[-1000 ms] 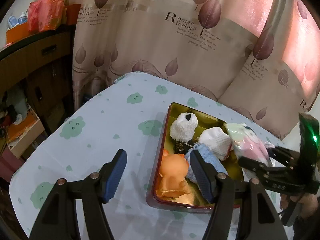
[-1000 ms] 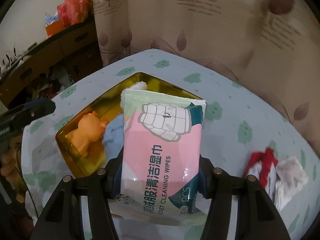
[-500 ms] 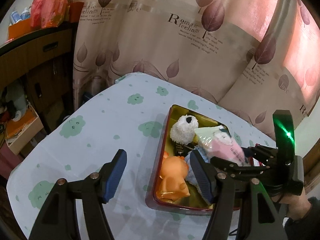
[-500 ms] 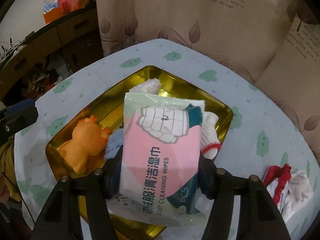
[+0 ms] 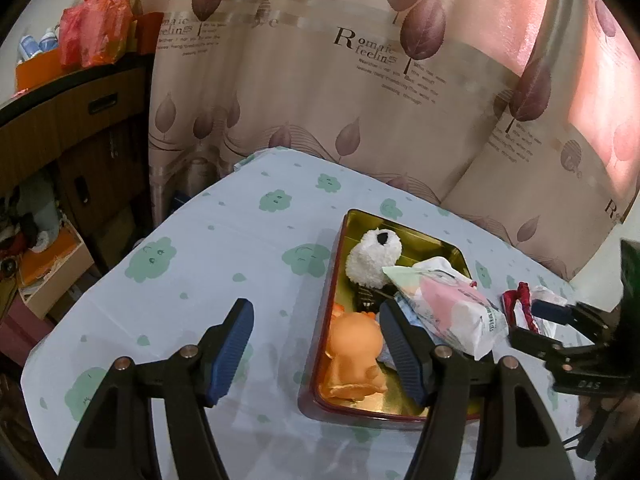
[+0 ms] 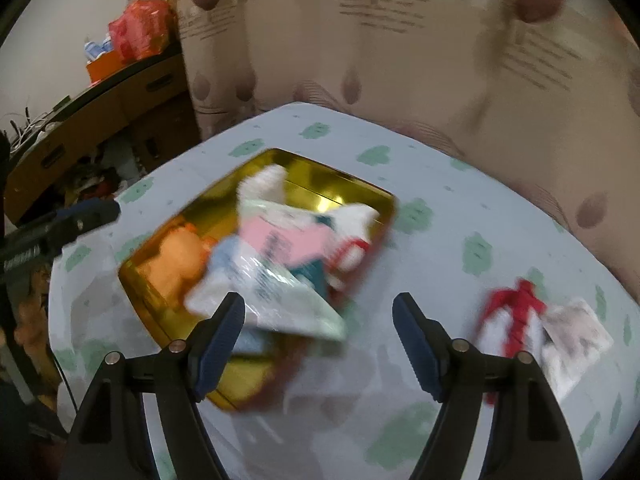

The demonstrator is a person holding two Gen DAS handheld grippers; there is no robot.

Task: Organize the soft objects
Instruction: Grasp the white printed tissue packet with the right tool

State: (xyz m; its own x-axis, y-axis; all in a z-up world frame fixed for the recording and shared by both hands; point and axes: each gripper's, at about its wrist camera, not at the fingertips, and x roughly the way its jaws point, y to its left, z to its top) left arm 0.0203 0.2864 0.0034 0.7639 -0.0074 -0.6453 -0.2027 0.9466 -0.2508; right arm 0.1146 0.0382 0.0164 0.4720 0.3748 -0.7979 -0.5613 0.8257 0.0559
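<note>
A gold tray on the cloud-print tablecloth holds a white plush, an orange toy, a blue cloth and a white glove with a red cuff. The pink wipes pack lies tilted on top of them. My right gripper hovers at the tray's near right side, its jaws opening with nothing pressed between them. My left gripper stands open over the tray's left rim, empty.
A red and white cloth bundle lies on the table right of the tray. A leaf-print curtain hangs behind the table. A wooden cabinet and a floor box stand left.
The right gripper has let go of the wipes pack, which now rests in the tray, and has drawn back toward the right. The left gripper has stayed put.
</note>
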